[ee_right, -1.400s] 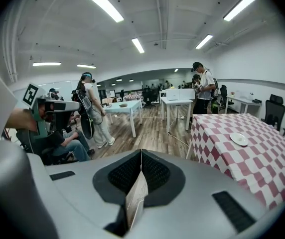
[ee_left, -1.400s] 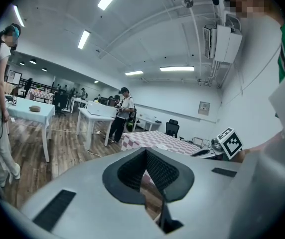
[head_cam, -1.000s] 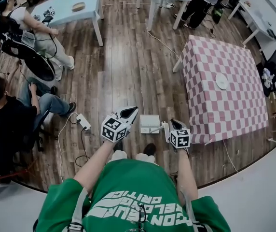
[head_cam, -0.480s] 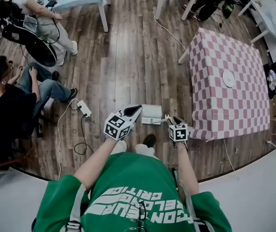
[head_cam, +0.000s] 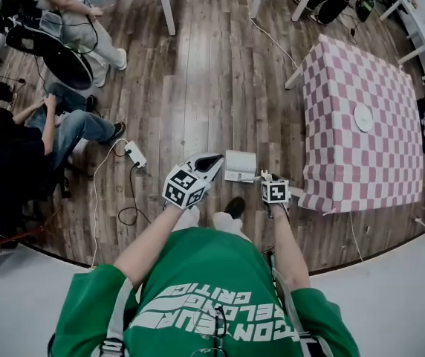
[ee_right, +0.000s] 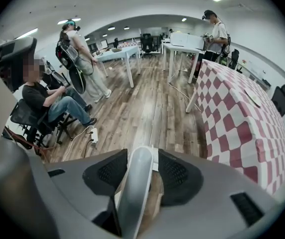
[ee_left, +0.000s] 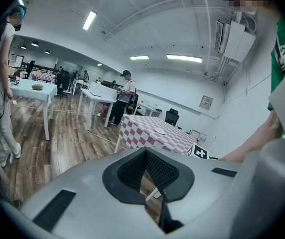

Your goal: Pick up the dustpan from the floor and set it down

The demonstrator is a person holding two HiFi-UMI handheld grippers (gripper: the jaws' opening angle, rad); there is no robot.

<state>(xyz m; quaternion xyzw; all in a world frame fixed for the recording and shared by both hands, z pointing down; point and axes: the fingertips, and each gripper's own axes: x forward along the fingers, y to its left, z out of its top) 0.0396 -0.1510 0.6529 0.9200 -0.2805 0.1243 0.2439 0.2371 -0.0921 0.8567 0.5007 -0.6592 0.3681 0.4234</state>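
The white dustpan (head_cam: 240, 166) lies on the wood floor just ahead of my feet, its handle pointing right toward my right gripper (head_cam: 266, 178). In the right gripper view the pale handle (ee_right: 135, 188) runs between the jaws, which have just been opening; the black pads (ee_right: 175, 176) stand off it with a gap on the right side. My left gripper (head_cam: 211, 160) hovers beside the pan's left edge, its pads (ee_left: 132, 171) meeting at the tips with nothing held.
A table with a red-checked cloth (head_cam: 361, 117) stands close on the right. A power strip with cable (head_cam: 134, 153) lies on the floor to the left, near seated people (head_cam: 19, 147). My shoes (head_cam: 233, 207) are right behind the dustpan.
The right gripper has sunk toward the floor with the handle and tipped further down. The left gripper has dropped a little. The head view has shifted.
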